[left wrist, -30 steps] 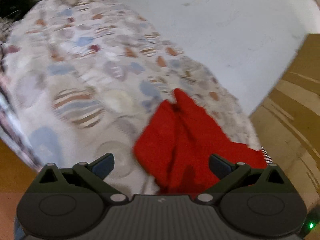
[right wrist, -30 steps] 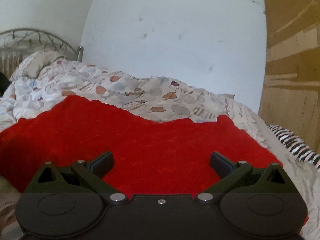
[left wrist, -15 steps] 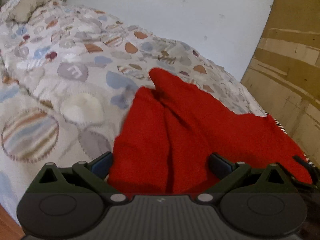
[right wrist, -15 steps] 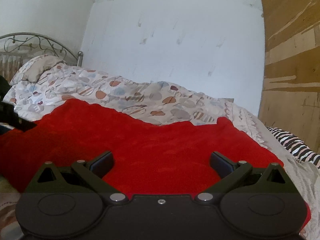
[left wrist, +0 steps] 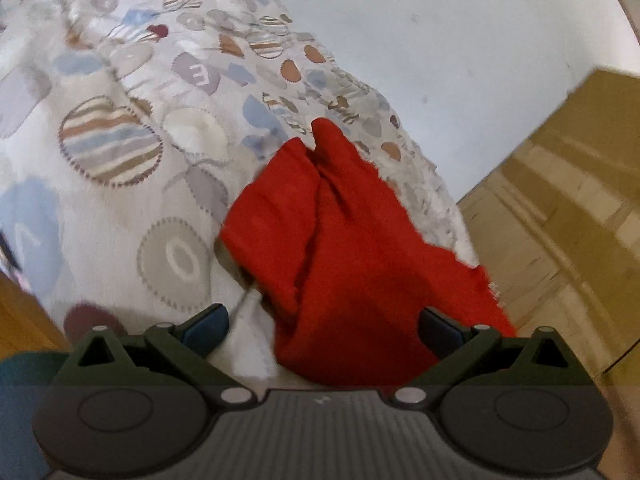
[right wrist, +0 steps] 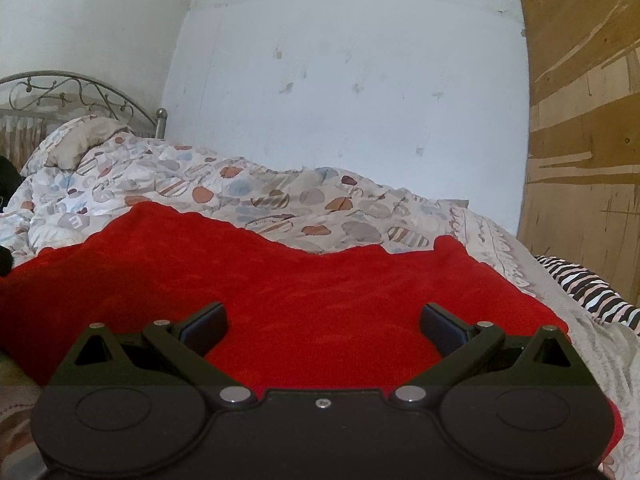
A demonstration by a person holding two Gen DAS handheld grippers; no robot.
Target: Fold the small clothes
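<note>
A red fleece garment [left wrist: 340,232] lies on the patterned duvet [left wrist: 132,132] near the bed's right edge, with a long crease down its middle. My left gripper [left wrist: 324,326] is open and empty, above the garment's near end. In the right wrist view the same red garment [right wrist: 280,284] spreads wide and mostly flat across the bed. My right gripper [right wrist: 322,326] is open and empty, low over its near edge.
A white wall [right wrist: 340,100] runs behind the bed. A wooden wardrobe [right wrist: 584,120] stands at the right. A metal headboard [right wrist: 68,96] and pillow [right wrist: 76,144] are at the far left. A striped cloth [right wrist: 584,284] lies at the bed's right edge.
The left gripper has swung and tilted, so the garment now sits more to the centre-right and the wardrobe and bed edge show more. The right gripper has barely moved. Both stay open.
</note>
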